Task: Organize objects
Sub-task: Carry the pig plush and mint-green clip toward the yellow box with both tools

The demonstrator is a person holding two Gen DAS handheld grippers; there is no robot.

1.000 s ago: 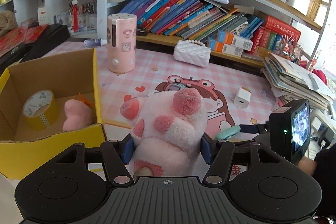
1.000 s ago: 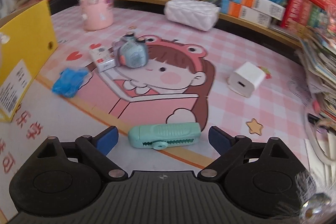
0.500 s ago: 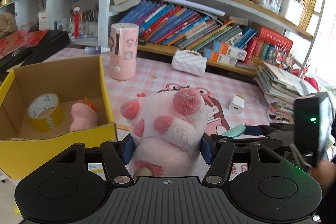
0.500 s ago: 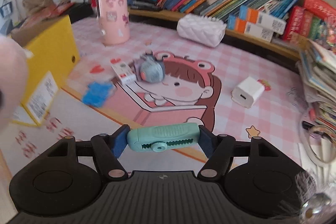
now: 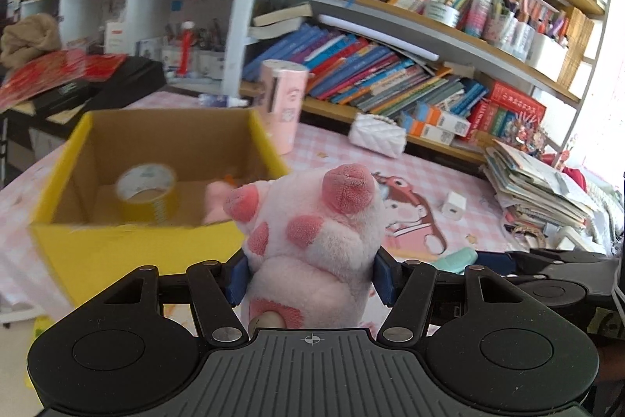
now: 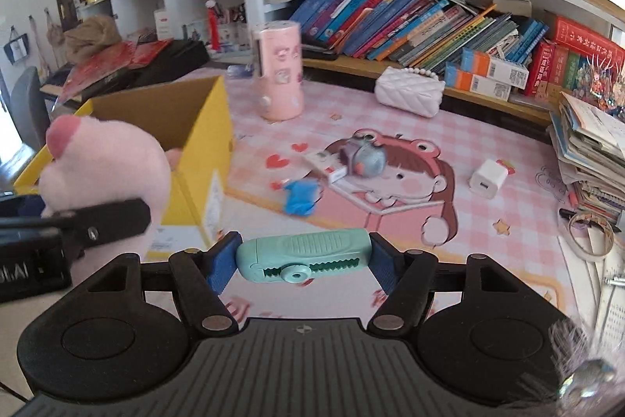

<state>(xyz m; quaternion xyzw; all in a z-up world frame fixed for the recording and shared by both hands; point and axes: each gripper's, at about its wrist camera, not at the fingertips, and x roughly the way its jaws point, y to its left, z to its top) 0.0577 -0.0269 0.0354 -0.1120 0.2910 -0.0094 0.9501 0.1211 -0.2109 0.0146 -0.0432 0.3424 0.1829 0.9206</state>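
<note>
My left gripper [image 5: 310,280] is shut on a pink plush pig [image 5: 312,241] and holds it in the air beside the yellow cardboard box [image 5: 129,253]. The box holds a roll of yellow tape [image 5: 146,194] and a small pink plush [image 5: 216,200]. My right gripper [image 6: 300,260] is shut on a mint green utility knife [image 6: 304,255], lifted above the mat. In the right wrist view the plush pig [image 6: 105,163] and the box [image 6: 203,127] show at the left.
On the pink mat lie a blue toy [image 6: 302,196], a small white box [image 6: 326,169], a grey-blue round toy [image 6: 369,159] and a white charger [image 6: 488,178]. A pink cylinder [image 6: 279,69], a white purse [image 6: 410,90], bookshelves and a paper stack [image 6: 590,151] border it.
My right gripper closed on the mint knife and lifted it off the mat. My left gripper rose with the plush pig and moved toward the box.
</note>
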